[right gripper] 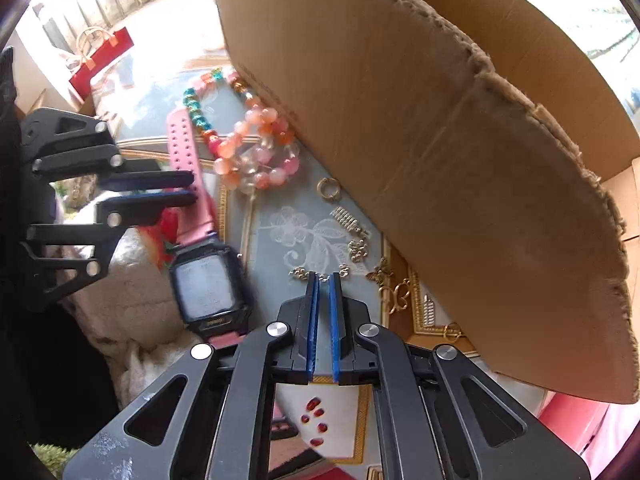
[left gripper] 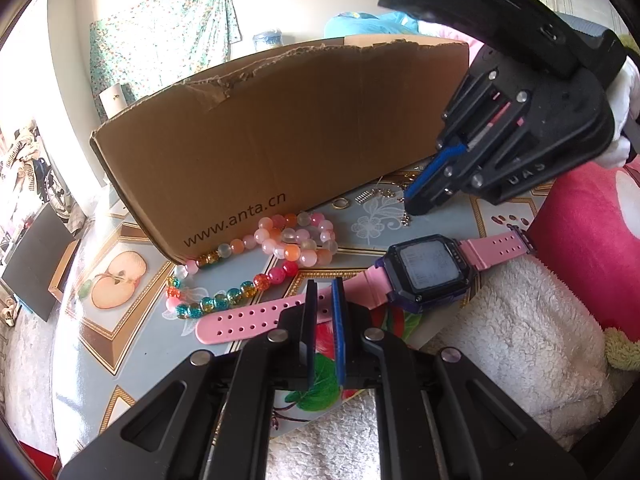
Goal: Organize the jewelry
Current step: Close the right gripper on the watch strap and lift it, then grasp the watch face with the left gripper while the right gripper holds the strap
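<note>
A big cardboard box (right gripper: 460, 152) is taking up most of the tabletop (left gripper: 380, 220), its torn-edged wall leaning over the jewelry, presumably waiting as the place for the pieces to go. Against its near side a pink-strapped watch (left gripper: 430, 272) is lying flat with the strap stretched out, one end running toward the white fleecy cloth (left gripper: 520, 340) at the tabletop's edge. Beside it two bead bracelets are resting touching each other: a peach and pink bracelet (left gripper: 296, 240) pressed to the foot of the box, and a multicoloured bracelet (left gripper: 216, 296) looping in front. The left gripper (left gripper: 325, 292) is hovering just over the watch strap, jaws nearly together with nothing between them, seemingly waiting its turn. The right gripper (right gripper: 324, 280), held in a white-gloved hand (left gripper: 624, 120), is pointing steeply down at the smallest things, jaws almost together; its tips are sitting right at a little silver chain piece (right gripper: 300, 273), though I cannot tell whether they are pinching it. Around it gold earrings (right gripper: 394, 298), a gold ring (right gripper: 329, 189) and small silver charms (right gripper: 350, 220) are lying scattered near the box wall, probably next to be gathered.
</note>
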Tool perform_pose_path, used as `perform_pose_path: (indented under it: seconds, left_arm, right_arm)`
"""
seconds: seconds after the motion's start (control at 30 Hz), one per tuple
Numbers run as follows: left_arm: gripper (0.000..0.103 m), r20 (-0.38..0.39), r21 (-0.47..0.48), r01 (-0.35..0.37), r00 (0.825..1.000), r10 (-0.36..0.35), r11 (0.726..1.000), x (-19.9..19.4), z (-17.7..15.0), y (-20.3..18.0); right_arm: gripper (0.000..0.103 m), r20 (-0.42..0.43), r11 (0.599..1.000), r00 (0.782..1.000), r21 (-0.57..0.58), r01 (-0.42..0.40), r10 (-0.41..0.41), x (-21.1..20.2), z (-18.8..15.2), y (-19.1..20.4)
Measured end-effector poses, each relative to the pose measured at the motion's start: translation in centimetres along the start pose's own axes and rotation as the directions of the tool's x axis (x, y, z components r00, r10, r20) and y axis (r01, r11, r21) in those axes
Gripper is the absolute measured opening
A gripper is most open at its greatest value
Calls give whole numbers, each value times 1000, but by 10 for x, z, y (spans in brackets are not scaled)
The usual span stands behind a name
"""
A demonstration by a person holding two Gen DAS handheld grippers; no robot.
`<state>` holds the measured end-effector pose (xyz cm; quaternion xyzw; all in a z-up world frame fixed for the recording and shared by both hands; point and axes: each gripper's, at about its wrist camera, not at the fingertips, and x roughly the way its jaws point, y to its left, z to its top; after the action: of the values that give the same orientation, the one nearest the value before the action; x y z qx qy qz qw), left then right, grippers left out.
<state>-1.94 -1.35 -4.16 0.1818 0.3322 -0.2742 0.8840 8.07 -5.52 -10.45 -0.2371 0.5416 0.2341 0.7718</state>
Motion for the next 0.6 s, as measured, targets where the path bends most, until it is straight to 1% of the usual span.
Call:
perform_pose_path:
  seconds: [0.03,0.1,0.17,0.2,0.27,0.3,0.33,0.37,0.4,0.47,0.6]
  left_arm:
    - [7,-2,0,-2,1000,2,1000,0,0,0]
    - [7,-4,-3,-6,1000,6,1000,1,1,-1]
    - [7,-8,-6,-6,1000,6,1000,1,1,0]
    - [7,-10,-9,-5,1000,5,1000,1,2,0]
    - [7,-16,-15,-4,1000,4,1000,1,3,0]
    - [7,-18,-17,-4,1000,4,1000,1,4,0]
    - [7,-20,-18,-4,1000,3,1000,1,4,1]
    - [7,-22,-21,-3,1000,2,1000,1,5,1]
    - [7,-25,-25,-1,1000,0,1000,1,5,2]
    - [7,-31,-41,6,999,-7,999,2,7,4]
    - [7,-45,-67,22,999,-25,997,2,10,10]
  right_arm:
    - [5,2,1000,1000,20,9,-9,1,0,-3]
    - [10,24,996,999,88,28,-30,2,-1,-14]
    - [10,59,990,998,138,5,-13,-8,-10,-15]
    - [14,93,989,996,148,-15,1,-18,-16,-10]
    - [38,142,987,990,151,-48,26,-31,-28,4]
    - [45,169,986,984,151,-73,47,-36,-34,13]
    - [47,189,985,980,147,-90,61,-40,-39,22]
    - [52,203,985,977,140,-97,68,-41,-43,32]
    - [57,210,989,976,126,-82,55,-40,-48,43]
    - [57,210,995,978,102,-22,0,-36,-48,53]
    - [57,221,996,973,73,54,-69,-15,-49,76]
